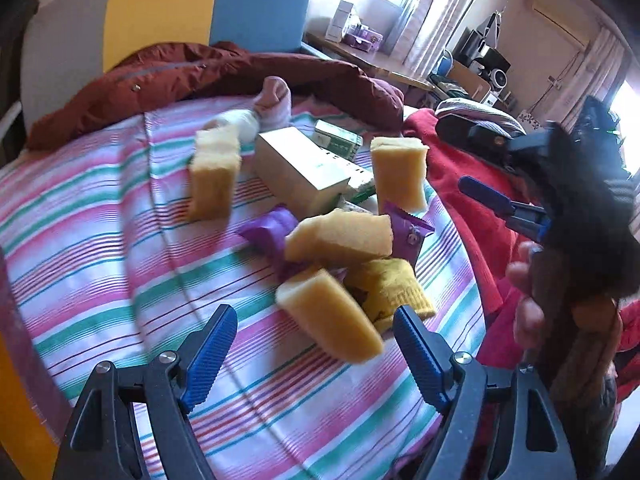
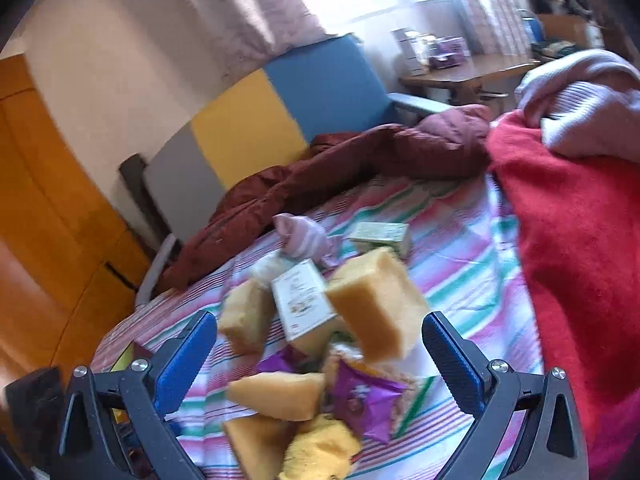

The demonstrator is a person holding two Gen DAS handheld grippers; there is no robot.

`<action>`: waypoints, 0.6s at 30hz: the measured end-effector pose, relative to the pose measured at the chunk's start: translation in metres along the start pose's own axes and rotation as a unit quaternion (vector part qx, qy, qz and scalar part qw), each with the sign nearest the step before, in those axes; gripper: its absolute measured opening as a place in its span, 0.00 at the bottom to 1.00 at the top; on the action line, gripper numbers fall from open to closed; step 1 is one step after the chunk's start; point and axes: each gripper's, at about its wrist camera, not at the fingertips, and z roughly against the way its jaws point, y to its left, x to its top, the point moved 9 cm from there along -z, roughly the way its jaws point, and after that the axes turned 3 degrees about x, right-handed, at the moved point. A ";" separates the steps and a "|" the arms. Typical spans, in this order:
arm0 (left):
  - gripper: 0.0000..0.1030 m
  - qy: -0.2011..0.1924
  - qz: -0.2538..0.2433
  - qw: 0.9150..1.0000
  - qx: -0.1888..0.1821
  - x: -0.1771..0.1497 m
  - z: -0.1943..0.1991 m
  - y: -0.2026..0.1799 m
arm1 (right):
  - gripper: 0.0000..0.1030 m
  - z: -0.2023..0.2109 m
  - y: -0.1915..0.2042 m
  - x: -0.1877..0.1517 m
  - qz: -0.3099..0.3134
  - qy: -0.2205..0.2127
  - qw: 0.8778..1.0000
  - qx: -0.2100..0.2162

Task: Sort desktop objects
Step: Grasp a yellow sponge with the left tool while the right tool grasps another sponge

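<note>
Blur smears the pile on the striped bedsheet (image 1: 100,216), so the print on the white carton (image 1: 298,168) cannot be read. The left gripper (image 1: 316,344) has its jaws wide, a yellow sponge block (image 1: 332,320) lying between them. The right gripper (image 2: 320,352) also has wide jaws, with another sponge block (image 2: 376,304) and a purple packet (image 2: 360,400) between them, ungripped.

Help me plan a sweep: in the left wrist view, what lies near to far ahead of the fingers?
Nearest sponge block → yellow cloth → purple wrapper → white box → green box → pink sock → maroon jacket.
</note>
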 end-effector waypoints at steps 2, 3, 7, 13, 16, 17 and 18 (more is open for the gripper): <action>0.78 0.005 0.006 1.000 -0.012 0.002 -0.011 -0.003 | 1.00 -0.003 0.005 -0.003 0.009 0.008 1.000 0.006; 0.76 0.004 0.008 1.000 -0.016 0.004 -0.017 -0.004 | 1.00 -0.005 0.007 -0.004 0.013 0.012 1.000 0.008; 0.51 0.018 0.008 1.000 -0.017 0.003 -0.037 -0.005 | 1.00 -0.008 0.010 -0.008 0.019 0.024 0.999 0.017; 0.41 0.003 0.007 1.000 -0.030 -0.005 -0.028 0.001 | 1.00 -0.019 0.029 -0.021 0.053 0.056 0.996 0.041; 0.41 0.004 0.004 1.000 -0.030 -0.014 -0.024 0.004 | 1.00 -0.030 0.040 -0.035 0.084 0.090 0.992 0.042; 0.41 0.001 0.004 1.000 -0.031 -0.016 -0.022 0.005 | 1.00 -0.035 0.043 -0.041 0.096 0.103 0.989 0.038; 0.40 -0.001 0.005 1.000 -0.031 -0.018 -0.019 0.007 | 1.00 -0.039 0.044 -0.045 0.104 0.113 0.988 0.033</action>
